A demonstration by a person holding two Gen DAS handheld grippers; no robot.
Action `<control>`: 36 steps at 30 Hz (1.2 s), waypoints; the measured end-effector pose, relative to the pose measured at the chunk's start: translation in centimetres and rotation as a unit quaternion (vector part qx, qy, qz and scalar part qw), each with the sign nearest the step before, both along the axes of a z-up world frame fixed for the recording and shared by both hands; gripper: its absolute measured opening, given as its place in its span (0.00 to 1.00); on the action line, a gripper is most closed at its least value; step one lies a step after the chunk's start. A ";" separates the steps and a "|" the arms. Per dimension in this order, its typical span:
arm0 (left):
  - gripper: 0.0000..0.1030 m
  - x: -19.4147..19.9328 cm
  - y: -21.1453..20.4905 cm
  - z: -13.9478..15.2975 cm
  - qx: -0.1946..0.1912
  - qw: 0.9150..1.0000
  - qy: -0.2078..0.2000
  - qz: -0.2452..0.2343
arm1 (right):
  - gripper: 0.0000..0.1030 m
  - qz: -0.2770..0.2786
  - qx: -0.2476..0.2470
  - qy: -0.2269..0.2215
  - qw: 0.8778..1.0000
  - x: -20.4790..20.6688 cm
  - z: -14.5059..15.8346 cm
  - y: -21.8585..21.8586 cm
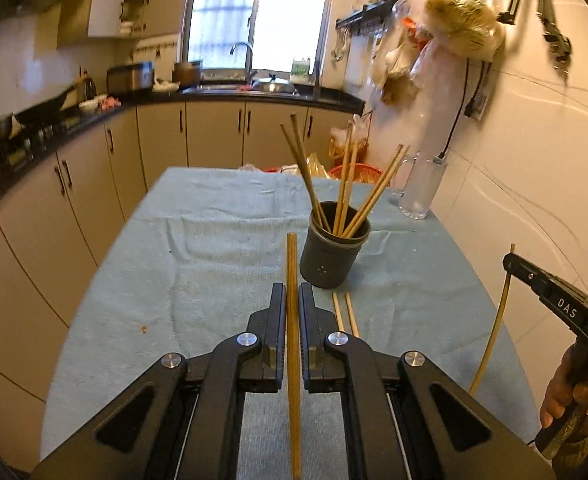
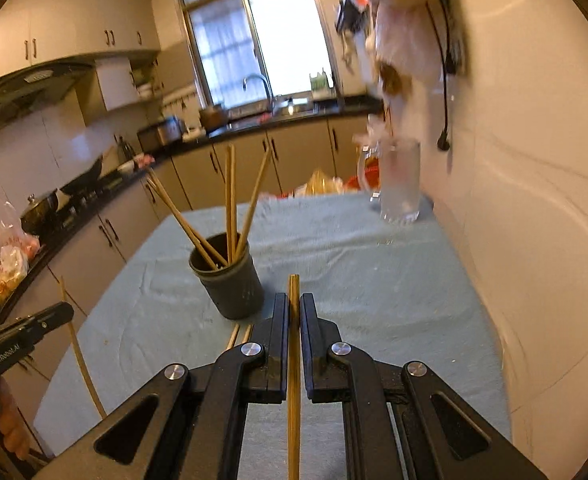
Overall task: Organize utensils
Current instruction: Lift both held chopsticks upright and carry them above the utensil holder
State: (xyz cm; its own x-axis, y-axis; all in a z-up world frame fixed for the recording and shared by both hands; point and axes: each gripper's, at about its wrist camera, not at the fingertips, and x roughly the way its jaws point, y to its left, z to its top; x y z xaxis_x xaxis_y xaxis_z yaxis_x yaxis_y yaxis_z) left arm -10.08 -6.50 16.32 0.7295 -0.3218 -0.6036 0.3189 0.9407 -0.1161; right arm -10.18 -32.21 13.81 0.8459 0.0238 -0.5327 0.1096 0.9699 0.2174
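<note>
My left gripper point(image 1: 292, 294) is shut on a wooden chopstick point(image 1: 293, 264) that runs straight out between its jaws. In the same way, my right gripper point(image 2: 293, 304) is shut on another wooden chopstick point(image 2: 293, 292). A dark grey cup point(image 1: 334, 254) stands on the blue cloth just ahead and right of the left gripper, with several chopsticks point(image 1: 348, 184) leaning in it. In the right wrist view that cup point(image 2: 230, 288) is ahead and to the left. Two loose chopsticks point(image 1: 346, 314) lie on the cloth by the cup's base. Each gripper shows at the other view's edge: the right gripper point(image 1: 512, 262) and the left gripper point(image 2: 64, 310).
The table is covered by a blue cloth point(image 1: 214, 248). A clear glass jug point(image 1: 420, 188) stands at its far right by the white wall point(image 1: 534, 160). Kitchen cabinets and a dark counter point(image 1: 94, 120) run along the left and back. Bags hang on the wall above the jug.
</note>
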 end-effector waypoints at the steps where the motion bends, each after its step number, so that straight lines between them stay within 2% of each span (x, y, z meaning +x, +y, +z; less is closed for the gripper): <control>1: 0.05 -0.8 0.0 0.1 0.006 1.000 -0.008 -0.001 | 0.06 -0.002 -0.005 -0.011 1.000 -0.8 0.2 0.1; 5: 0.06 -3.3 -0.3 0.8 0.019 0.999 -0.033 0.001 | 0.06 -0.008 -0.021 -0.035 0.999 -3.5 0.1 0.3; 20: 0.05 -7.7 0.6 2.3 0.008 0.999 -0.048 0.000 | 0.06 0.019 -0.024 -0.052 0.998 -9.0 2.2 1.0; 28: 0.05 -8.8 1.0 3.4 0.001 0.998 -0.061 -0.002 | 0.06 0.021 -0.017 -0.065 0.998 -10.0 3.0 0.8; 36: 0.05 -8.2 1.3 4.5 0.005 0.998 -0.070 -0.004 | 0.06 0.018 -0.010 -0.067 0.998 -9.2 3.6 0.3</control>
State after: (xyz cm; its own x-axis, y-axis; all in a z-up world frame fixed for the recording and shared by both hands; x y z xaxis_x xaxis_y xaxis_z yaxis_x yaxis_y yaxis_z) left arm -18.24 -5.24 20.86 0.8037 -0.3229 -0.4998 0.3393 0.9387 -0.0607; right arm -19.42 -31.88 17.38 0.9083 0.0462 -0.4158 0.0453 0.9772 0.2075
